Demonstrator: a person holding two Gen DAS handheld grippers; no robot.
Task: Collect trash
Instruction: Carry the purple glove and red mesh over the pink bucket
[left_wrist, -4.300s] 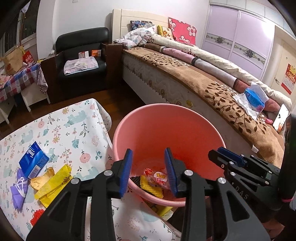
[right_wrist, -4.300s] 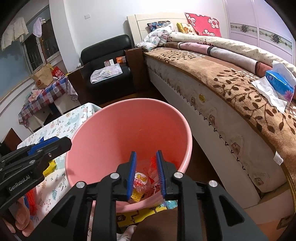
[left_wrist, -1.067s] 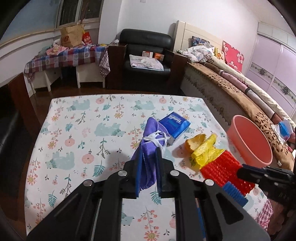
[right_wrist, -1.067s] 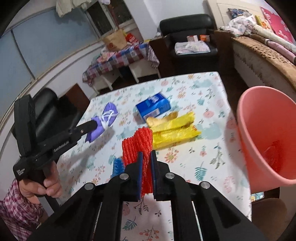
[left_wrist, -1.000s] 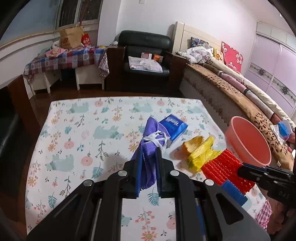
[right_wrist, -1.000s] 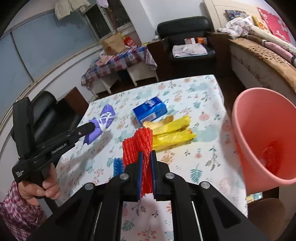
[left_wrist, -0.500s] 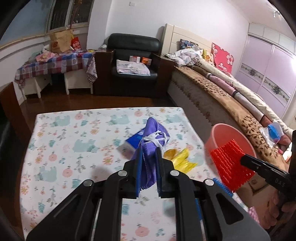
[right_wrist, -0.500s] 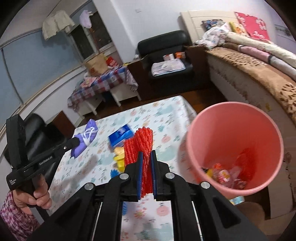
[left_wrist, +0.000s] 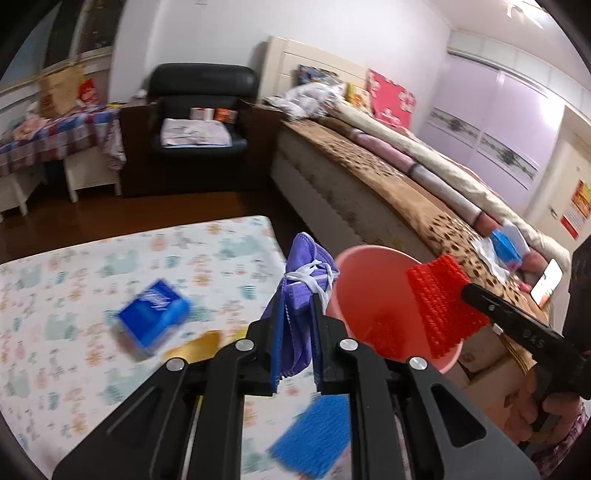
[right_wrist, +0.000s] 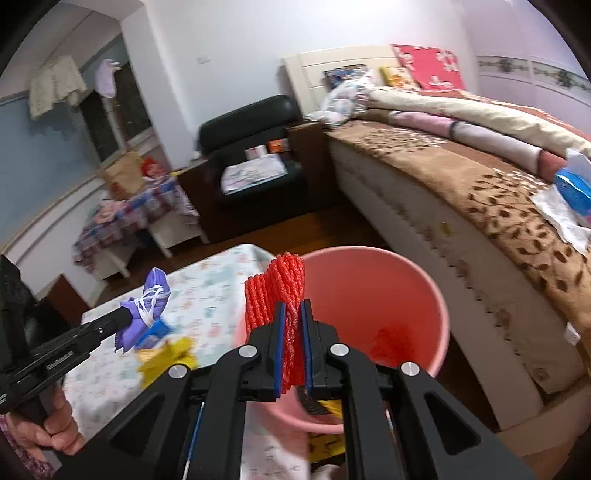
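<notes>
red foam net upright, long axis vertical

Bucket stands at the table's edge, between table and bed. Box and wrappers lie on the table. Armchair stands behind the table, beside the bed's head.
</notes>
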